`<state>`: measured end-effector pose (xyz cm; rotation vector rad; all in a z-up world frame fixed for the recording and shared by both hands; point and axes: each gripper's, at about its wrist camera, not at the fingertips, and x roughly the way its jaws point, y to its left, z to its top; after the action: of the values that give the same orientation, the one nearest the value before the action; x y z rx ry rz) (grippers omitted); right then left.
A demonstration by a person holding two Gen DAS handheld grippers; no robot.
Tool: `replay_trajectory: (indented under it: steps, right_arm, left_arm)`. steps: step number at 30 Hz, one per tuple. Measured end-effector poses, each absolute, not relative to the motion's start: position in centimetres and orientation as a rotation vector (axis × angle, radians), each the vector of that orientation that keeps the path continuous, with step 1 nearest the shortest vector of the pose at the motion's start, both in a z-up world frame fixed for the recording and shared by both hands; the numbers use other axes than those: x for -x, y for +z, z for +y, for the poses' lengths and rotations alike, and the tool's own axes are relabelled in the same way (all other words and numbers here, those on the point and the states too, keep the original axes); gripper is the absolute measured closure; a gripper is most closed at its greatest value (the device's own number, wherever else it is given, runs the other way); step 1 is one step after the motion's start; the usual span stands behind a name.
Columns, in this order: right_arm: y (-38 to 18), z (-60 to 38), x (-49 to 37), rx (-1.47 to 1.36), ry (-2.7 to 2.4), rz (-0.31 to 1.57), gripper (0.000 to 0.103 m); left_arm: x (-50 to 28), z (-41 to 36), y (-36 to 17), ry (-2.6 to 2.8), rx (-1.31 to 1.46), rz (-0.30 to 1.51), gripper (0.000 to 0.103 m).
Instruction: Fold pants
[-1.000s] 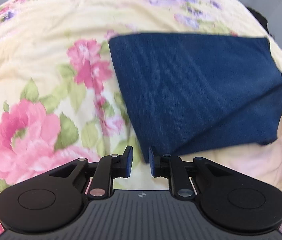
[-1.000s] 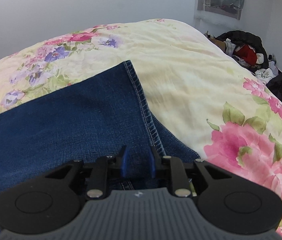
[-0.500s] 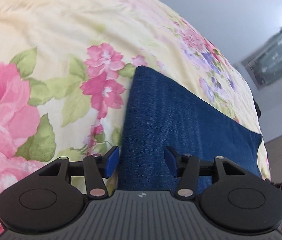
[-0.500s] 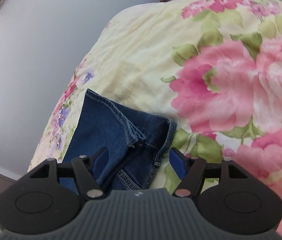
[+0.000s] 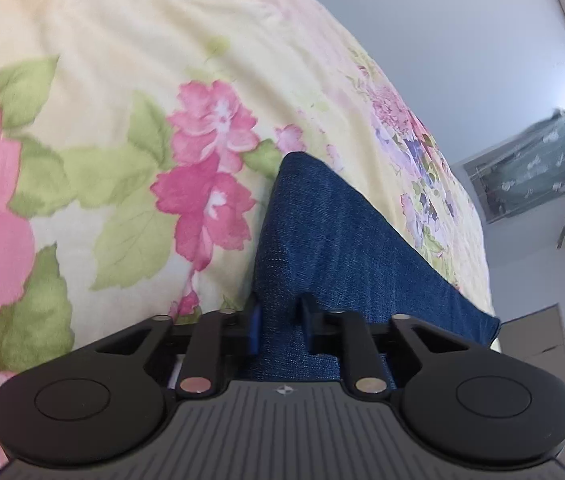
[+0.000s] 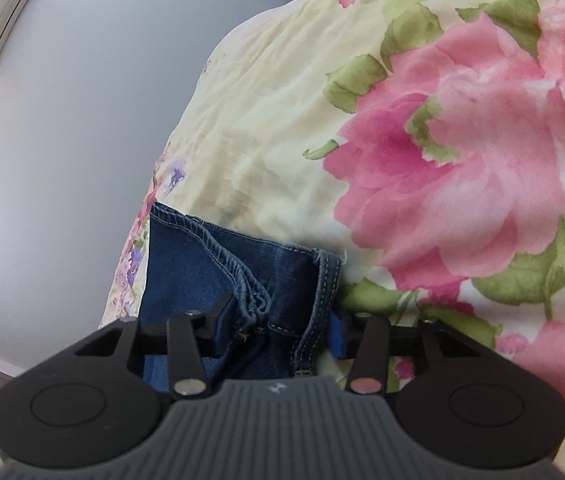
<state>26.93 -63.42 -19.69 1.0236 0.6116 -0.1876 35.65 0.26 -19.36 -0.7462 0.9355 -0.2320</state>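
The folded blue denim pants (image 5: 330,240) lie on the floral bedspread (image 5: 102,80). My left gripper (image 5: 280,320) straddles the folded edge of the pants, its jaws narrowed onto the denim between them. In the right wrist view the seamed end of the pants (image 6: 242,272), with hems and stitching, lies bunched between the fingers of my right gripper (image 6: 278,330). Those jaws stand wide around the cloth, which shows no pinch.
The bedspread (image 6: 402,120) has large pink flowers and green leaves. A grey wall (image 6: 62,120) stands beyond the bed edge. A wall hanging (image 5: 522,172) and an air conditioner (image 6: 6,12) show at the periphery.
Both grippers tipped down onto the pants' ends. The left jaws opened, then narrowed onto the folded edge. The right jaws opened wide and moved over the seamed end.
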Motion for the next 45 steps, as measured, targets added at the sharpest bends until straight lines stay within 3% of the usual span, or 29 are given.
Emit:
replay_trajectory:
  steps: [2, 6, 13, 14, 17, 24, 34, 37, 41, 45]
  right_arm:
    - [-18.6, -62.9, -27.3, -0.96, -0.19, 0.616, 0.072]
    - [-15.3, -61.4, -28.3, -0.843, -0.208, 0.633, 0.081]
    - [-8.9, -57.7, -28.1, -0.753, -0.192, 0.632, 0.083]
    - [-8.2, -57.0, -28.0, -0.743, -0.182, 0.633, 0.083]
    - [-6.4, -54.2, -26.9, -0.727, -0.157, 0.625, 0.084]
    - [-7.4, -53.6, -26.1, -0.697, -0.237, 0.645, 0.084]
    - [-10.4, -55.6, -26.5, -0.678, -0.257, 0.708, 0.084]
    - [-12.6, -57.1, -25.9, -0.734, -0.242, 0.718, 0.084]
    - [-16.2, -59.0, -25.0, -0.837, -0.199, 0.707, 0.083]
    - [-19.2, -60.9, -23.7, -0.996, -0.139, 0.665, 0.067]
  left_arm:
    - [-35.5, -0.1, -18.1, -0.232, 0.703, 0.915, 0.094]
    - [-35.7, -0.8, -14.8, -0.22, 0.607, 0.884, 0.096]
    - [-35.2, 0.5, -9.3, -0.22, 0.474, 0.841, 0.099]
    - [-34.9, 1.3, -8.5, -0.206, 0.458, 0.827, 0.103]
    - [-33.9, 6.5, -5.3, -0.108, 0.455, 0.752, 0.103]
    - [-30.2, 12.3, -4.4, -0.077, 0.404, 0.822, 0.103]
    - [-32.4, -0.1, -8.8, -0.324, 0.278, 0.902, 0.102]
    - [-33.6, -5.8, -10.5, -0.413, 0.237, 0.918, 0.094]
    - [-34.8, -12.6, -12.8, -0.513, 0.174, 0.954, 0.093]
    - [-35.7, -17.9, -15.1, -0.572, 0.126, 0.98, 0.093]
